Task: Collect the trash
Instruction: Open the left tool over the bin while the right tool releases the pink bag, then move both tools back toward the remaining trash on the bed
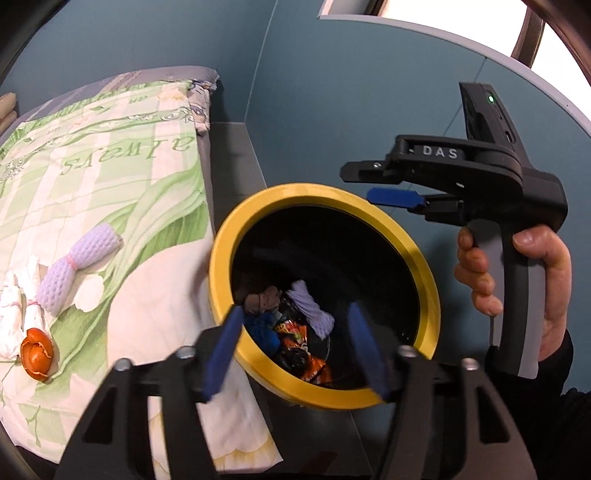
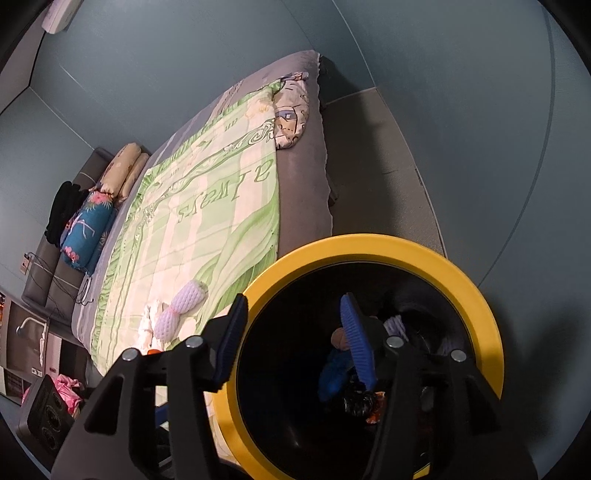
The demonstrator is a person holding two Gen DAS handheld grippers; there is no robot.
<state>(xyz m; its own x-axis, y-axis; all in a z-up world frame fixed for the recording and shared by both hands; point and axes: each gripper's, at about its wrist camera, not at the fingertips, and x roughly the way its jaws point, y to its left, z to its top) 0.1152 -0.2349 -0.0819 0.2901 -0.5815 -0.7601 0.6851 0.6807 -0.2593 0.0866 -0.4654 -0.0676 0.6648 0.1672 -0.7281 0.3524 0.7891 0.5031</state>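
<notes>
Both my claws hang apart and empty over the yellow-rimmed bin [image 1: 221,236]: left claw [image 1: 295,347], right claw [image 2: 295,339]. On the bed [image 1: 159,280], left of the bin, lies a foam net [image 1: 79,264], likely light and squashy; I'd pinch its tied waist.

Walls [image 2: 424,74]: matte blue-grey panels with thin seams. Floor [image 2: 384,155]: grey strip between bed and wall. Bed [image 2: 303,192]: grey mattress, green-and-cream quilt [image 2: 207,221] printed with lettering, 1 patterned pillow [image 2: 291,125] at its far corner. Headboard end: rolled cushions [image 2: 122,170], teal floral bolster [image 2: 86,232]. Window [image 1: 443,22]: bright daylight, upper right.
</notes>
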